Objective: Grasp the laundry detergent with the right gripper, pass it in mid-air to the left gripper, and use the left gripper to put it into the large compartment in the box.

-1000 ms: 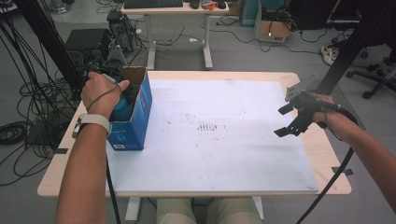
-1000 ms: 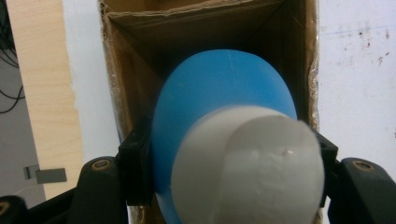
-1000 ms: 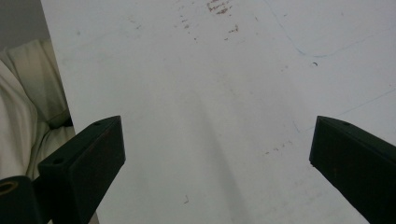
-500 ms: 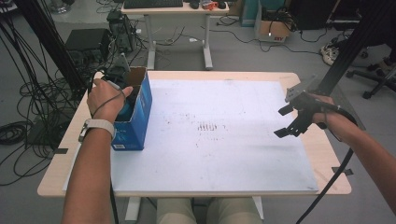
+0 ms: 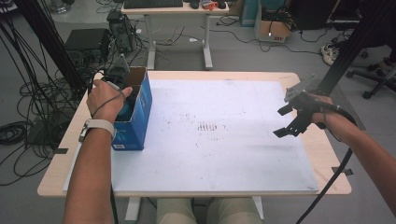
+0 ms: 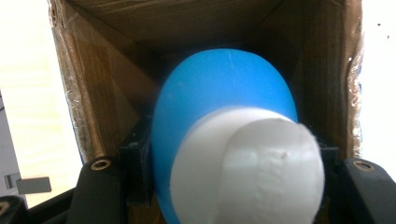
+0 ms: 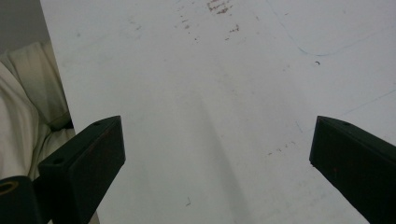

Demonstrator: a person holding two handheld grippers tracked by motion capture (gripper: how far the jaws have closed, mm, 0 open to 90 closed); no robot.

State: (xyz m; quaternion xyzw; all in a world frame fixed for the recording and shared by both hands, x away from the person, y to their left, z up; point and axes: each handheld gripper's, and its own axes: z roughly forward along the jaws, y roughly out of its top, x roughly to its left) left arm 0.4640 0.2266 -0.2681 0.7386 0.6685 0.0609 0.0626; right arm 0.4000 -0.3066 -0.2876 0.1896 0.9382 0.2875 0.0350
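1. Grey floor surrounds the wooden table (image 5: 56, 179); we log a tangle of black cables (image 5: 28, 107) at the left edge of the high view and a second desk (image 5: 175, 9) along the top edge.
2. We record a white board (image 5: 219, 135) covering most of the tabletop, with faint dark scuff marks (image 5: 208, 126) near its centre.
3. We list a blue cardboard box (image 5: 137, 116) at the board's left edge, in the left-centre of the high view, open at the top, brown inside.
4. We note the left gripper (image 5: 122, 101) under the person's left hand (image 5: 106, 99), lowered into the box's open top; a white wristband (image 5: 96, 126) sits on that forearm.
5. In the left gripper view we catalogue a blue rounded object with a white cap (image 6: 229, 144) in the middle of the frame, inside the brown box walls (image 6: 93, 84). The black jaws stand just beside it on either flank, closed against it.
6. We enter the right gripper (image 5: 287, 121) at the right of the high view, above the board's right edge, well apart from the box.
7. In the right gripper view its jaws stand wide, at the lower left and lower right corners, with bare white board (image 7: 224, 116) between them and nothing held.
8. We see light trousers (image 7: 28, 107) at the left edge of that view.
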